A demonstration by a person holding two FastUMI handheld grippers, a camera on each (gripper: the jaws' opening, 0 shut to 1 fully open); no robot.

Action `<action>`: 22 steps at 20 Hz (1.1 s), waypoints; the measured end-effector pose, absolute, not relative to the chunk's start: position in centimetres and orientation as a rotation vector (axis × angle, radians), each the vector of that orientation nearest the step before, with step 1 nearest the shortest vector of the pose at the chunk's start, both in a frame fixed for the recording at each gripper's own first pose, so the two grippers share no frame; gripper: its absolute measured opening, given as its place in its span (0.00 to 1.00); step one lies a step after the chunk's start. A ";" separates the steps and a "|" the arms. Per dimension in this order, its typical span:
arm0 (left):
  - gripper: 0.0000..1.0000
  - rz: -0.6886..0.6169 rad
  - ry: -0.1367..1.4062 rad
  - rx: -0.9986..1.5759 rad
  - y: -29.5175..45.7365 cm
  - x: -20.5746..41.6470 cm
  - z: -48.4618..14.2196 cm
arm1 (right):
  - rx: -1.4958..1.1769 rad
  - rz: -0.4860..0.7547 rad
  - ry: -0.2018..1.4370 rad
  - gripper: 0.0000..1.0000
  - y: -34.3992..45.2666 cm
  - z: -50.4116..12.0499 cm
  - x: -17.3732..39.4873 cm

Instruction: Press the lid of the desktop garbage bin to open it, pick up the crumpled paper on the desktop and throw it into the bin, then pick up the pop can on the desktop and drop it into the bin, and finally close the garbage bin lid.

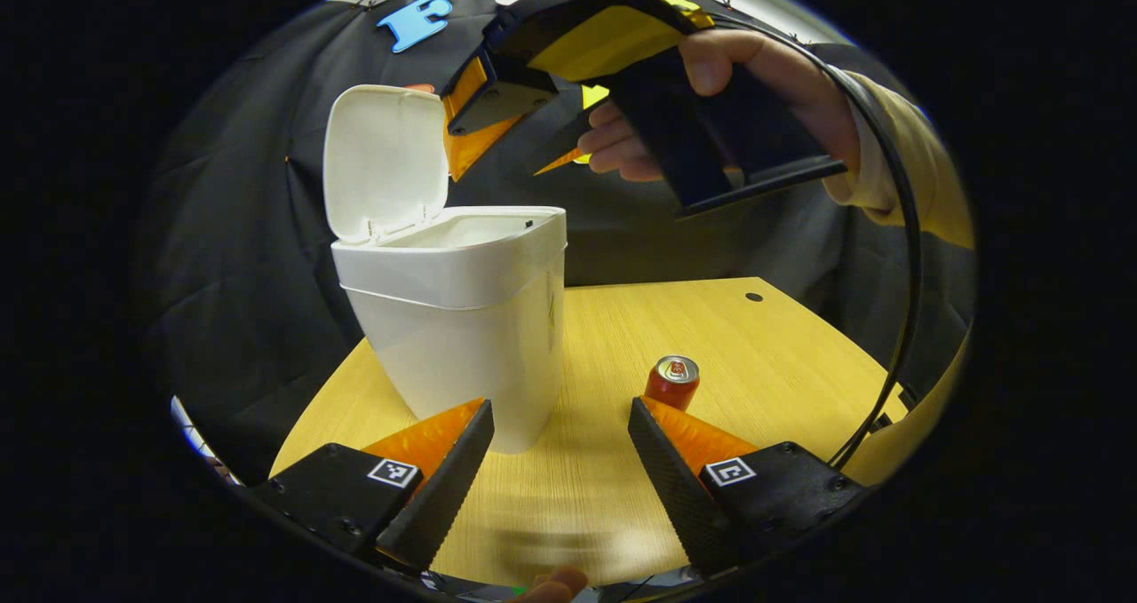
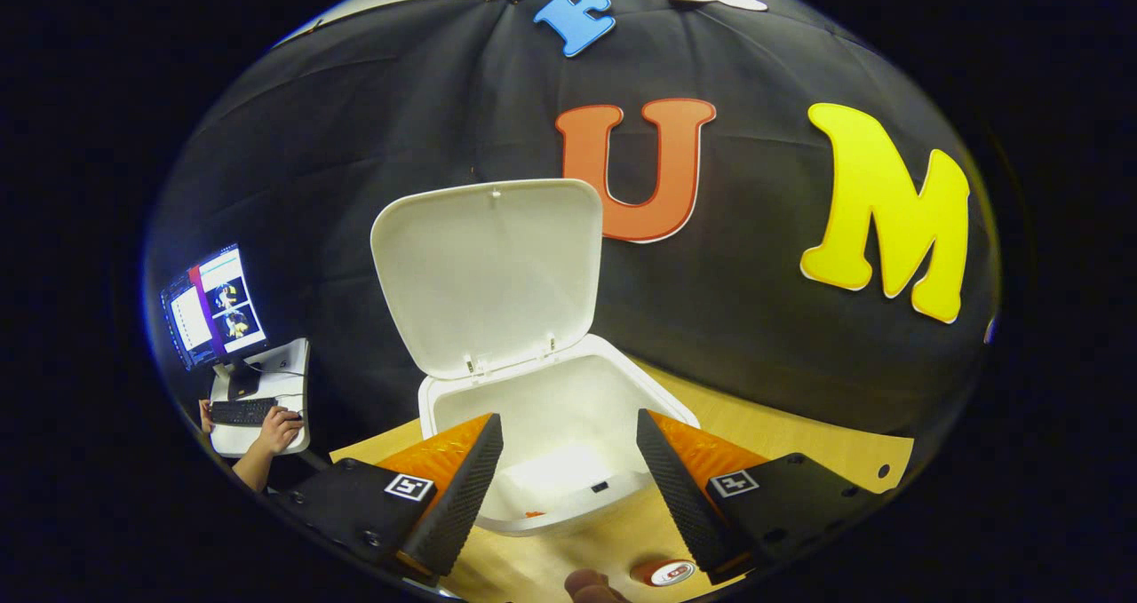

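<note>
Left hand-held gripper (image 1: 561, 461) hovering low over the wooden surface (image 1: 764, 354), fingers spread wide, nothing between them, pointing toward the white garbage bin (image 1: 462, 337) standing just ahead on the left. Bin lid (image 1: 384, 161) standing upright on its hinge at the bin's left edge, mouth fully open. Red pop can (image 1: 672, 382) standing upright on the surface just right of the bin, apart from it, sitting just beyond the left gripper's right finger, untouched. Right hand-held gripper (image 1: 524, 141) hanging high above the bin's open mouth in the left gripper view, held by a hand (image 1: 711, 97) in a pale sleeve (image 1: 915, 159), black cable (image 1: 906, 257) curving down from it on the right; jaws looking parted there. In the right gripper view, right hand-held gripper (image 2: 568, 470) looking down into the open bin (image 2: 568, 399), fingers spread apart, holding nothing, lid (image 2: 493, 274) tilted back on the far side against the black cloth wall. Pale shape lying on the bin floor, too blurred to identify as the crumpled paper. Pop can (image 2: 668, 573) peeking in at the near bottom edge of that view, on the surface (image 2: 799, 443), near side of the bin. Off to the far left, monitor (image 2: 213, 305) and keyboard (image 2: 242, 412) on a small white stand, another person's hand (image 2: 277, 427) resting at the keyboard.
</note>
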State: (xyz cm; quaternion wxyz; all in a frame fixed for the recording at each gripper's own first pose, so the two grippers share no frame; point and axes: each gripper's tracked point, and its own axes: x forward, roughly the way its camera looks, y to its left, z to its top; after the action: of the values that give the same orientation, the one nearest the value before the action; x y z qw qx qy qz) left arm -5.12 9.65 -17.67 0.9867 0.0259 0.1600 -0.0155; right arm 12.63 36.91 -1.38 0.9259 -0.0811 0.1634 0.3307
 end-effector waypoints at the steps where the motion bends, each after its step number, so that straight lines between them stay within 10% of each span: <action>1: 1.00 -0.036 0.322 0.058 9.5 -4.8 -17.8 | -0.157 0.660 0.326 0.96 35.8 -0.9 12.7; 22: 1.00 -0.223 0.440 0.076 -2.0 4.3 -26.4 | 0.015 0.119 0.450 0.96 1.5 -8.7 9.0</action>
State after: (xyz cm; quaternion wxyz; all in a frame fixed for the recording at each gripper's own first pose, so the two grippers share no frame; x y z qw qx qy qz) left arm 4.33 -2.01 -26.41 0.9690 0.0378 0.2177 -0.1106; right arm 8.98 1.53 -8.66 0.9730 0.0076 0.2229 0.0589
